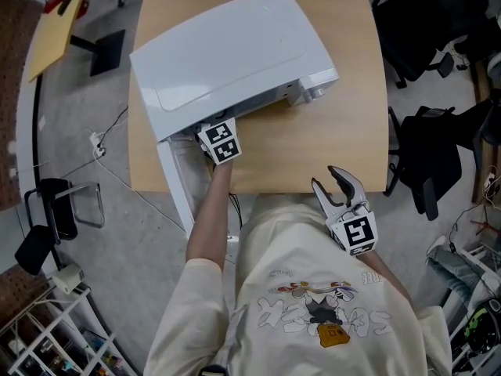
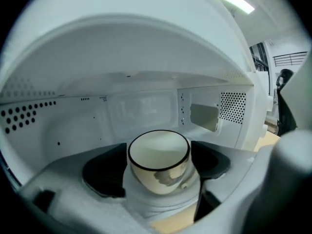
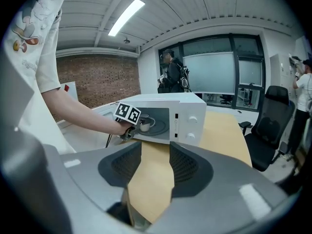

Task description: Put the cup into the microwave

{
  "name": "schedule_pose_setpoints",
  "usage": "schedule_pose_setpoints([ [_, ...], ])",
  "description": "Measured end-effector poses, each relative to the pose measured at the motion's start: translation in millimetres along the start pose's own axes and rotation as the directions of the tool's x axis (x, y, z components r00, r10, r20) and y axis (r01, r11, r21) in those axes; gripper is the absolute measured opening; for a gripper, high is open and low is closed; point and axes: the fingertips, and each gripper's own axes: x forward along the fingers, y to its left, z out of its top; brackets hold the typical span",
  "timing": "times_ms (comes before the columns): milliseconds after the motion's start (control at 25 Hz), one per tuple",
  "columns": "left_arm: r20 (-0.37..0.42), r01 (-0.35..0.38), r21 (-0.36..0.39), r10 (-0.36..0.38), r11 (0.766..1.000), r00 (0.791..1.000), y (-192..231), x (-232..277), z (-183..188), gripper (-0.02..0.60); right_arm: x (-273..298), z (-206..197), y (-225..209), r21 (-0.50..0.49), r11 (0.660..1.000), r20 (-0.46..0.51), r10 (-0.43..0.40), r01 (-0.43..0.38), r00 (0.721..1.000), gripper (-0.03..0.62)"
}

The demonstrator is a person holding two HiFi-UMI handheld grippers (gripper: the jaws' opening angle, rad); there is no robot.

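A white microwave [image 1: 227,53] stands on the wooden table [image 1: 337,124], its door [image 1: 174,182] swung open past the table's left front edge. My left gripper [image 2: 159,166] reaches into the cavity [image 2: 146,106]. It is shut on a cream cup [image 2: 158,150] with a dark rim, a black pad against each side. In the head view only its marker cube [image 1: 220,141] shows at the oven mouth. From the right gripper view the cup [image 3: 145,125] is inside the microwave [image 3: 187,116]. My right gripper [image 1: 337,188] hovers open and empty over the table's front edge.
Black office chairs [image 1: 427,163] stand right of the table, one also in the right gripper view as a chair [image 3: 270,126]. A black stool [image 1: 55,210] and cables lie on the floor to the left. People stand far back by the windows [image 3: 173,74].
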Motion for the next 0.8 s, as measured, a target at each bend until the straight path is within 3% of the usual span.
schedule_pose_setpoints([
  [240,-0.016,-0.017,-0.043,0.016,0.999,1.000,-4,-27,-7,0.423,-1,3,3,-0.007,1.000,0.018,0.019,-0.019,1.000,0.190],
  [320,-0.026,-0.020,-0.077,0.018,0.997,1.000,-8,-47,-9,0.400,0,6,5,-0.013,0.999,0.027,0.033,-0.033,0.999,0.190],
  [480,-0.053,0.029,-0.149,-0.037,0.988,0.998,-31,-92,-16,0.278,5,12,7,-0.014,0.999,0.054,0.052,-0.052,0.997,0.166],
  [600,-0.054,0.058,-0.164,-0.067,0.985,0.996,-51,-128,-14,0.146,7,15,5,-0.013,0.999,0.052,0.036,-0.036,0.998,0.013],
  [720,-0.044,0.080,-0.162,-0.088,0.984,0.995,-65,-161,-7,0.000,11,12,7,-0.008,0.999,0.013,0.047,-0.047,0.999,0.005],
  [800,-0.038,0.110,-0.152,-0.117,0.982,0.992,-74,-179,-4,0.000,12,11,9,-0.011,0.998,0.008,0.062,-0.062,0.998,0.005],
])
